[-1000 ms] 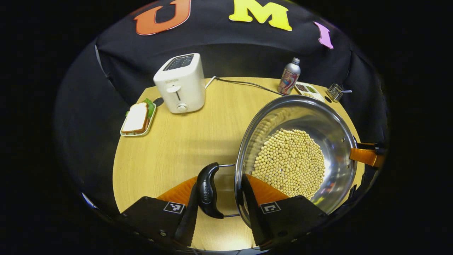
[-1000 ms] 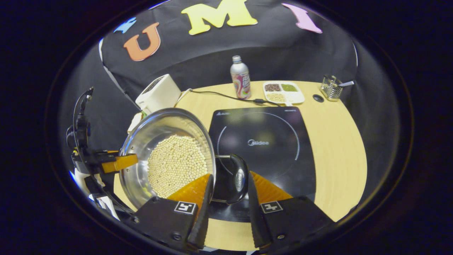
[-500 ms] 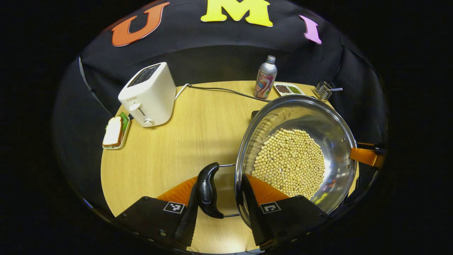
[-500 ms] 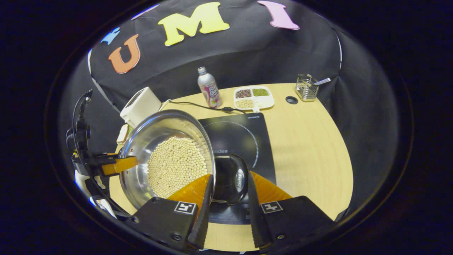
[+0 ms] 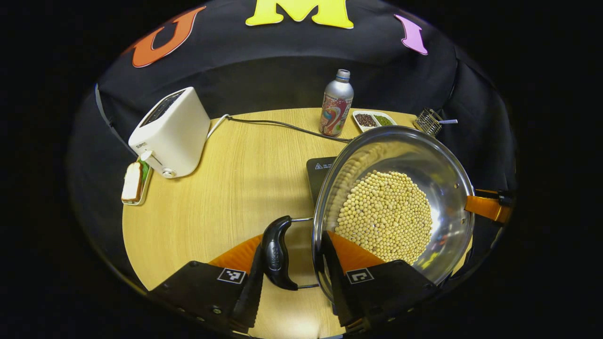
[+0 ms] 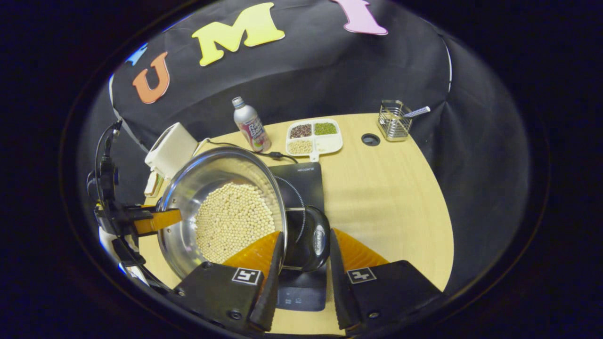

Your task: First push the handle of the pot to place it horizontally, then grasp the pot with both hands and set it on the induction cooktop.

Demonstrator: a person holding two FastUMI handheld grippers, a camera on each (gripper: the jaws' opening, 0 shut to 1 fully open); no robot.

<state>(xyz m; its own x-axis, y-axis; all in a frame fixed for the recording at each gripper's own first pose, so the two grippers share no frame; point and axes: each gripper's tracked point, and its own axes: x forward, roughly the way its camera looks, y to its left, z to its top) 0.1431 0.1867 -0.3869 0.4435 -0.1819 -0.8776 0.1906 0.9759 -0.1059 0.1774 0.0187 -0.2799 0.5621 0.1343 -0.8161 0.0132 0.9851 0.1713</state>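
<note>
While each hand-held gripper (image 5: 292, 268) (image 6: 304, 268) clamps a handle (image 5: 276, 252) (image 6: 316, 238): pot (image 5: 400, 207) level, handles crosswise.

The pot (image 6: 221, 212) is covering much of the induction cooktop (image 6: 301, 181). The toaster (image 6: 170, 149) is hiding most of the sandwich plate (image 6: 151, 184) behind the pot's rim.

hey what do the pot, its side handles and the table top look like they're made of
Pot: probably stainless steel, polished; its inner wall mirrors the beans.
Handle: dark, smooth grip, likely moulded plastic, on a thin wire loop; the other handle looks the same.
Table: pale wood-grain surface with a matte look; whether solid wood or laminate is unclear.
</note>
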